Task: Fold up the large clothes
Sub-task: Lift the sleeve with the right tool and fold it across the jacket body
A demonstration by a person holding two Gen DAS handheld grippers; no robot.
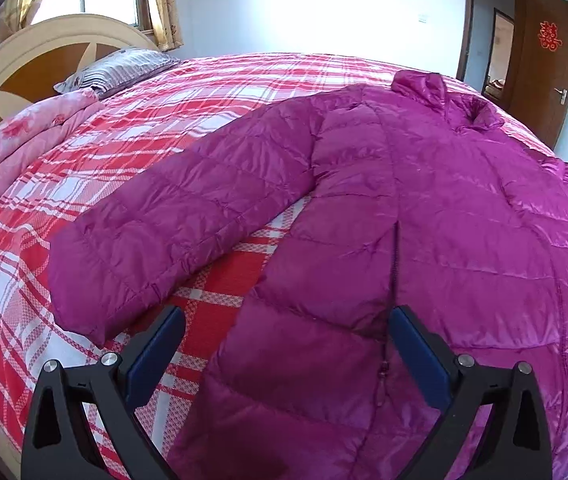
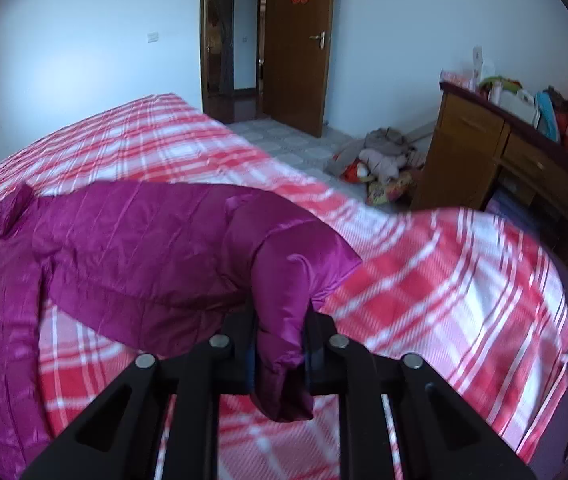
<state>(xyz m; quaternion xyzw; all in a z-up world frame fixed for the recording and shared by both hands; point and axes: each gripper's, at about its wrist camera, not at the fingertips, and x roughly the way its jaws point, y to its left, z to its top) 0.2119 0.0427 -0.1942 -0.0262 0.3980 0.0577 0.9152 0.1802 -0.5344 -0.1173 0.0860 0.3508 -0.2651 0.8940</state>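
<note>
A magenta quilted down jacket (image 1: 423, 208) lies spread front-up on a bed with a red and white plaid sheet (image 1: 116, 152). Its left sleeve (image 1: 172, 220) lies flat, curving toward the camera. My left gripper (image 1: 284, 324) is open and empty, hovering over the jacket's lower hem beside the zipper (image 1: 393, 264). In the right wrist view my right gripper (image 2: 280, 340) is shut on the cuff end of the other sleeve (image 2: 291, 276) and holds it lifted off the sheet (image 2: 443, 280). The jacket body (image 2: 124, 248) lies to the left.
A pillow (image 1: 120, 66) and a pink quilt (image 1: 24, 152) lie by the headboard (image 1: 24, 64). A wooden desk (image 2: 495, 156) with clutter stands right of the bed. A pile of clothes (image 2: 379, 160) lies on the floor near an open door (image 2: 295, 48).
</note>
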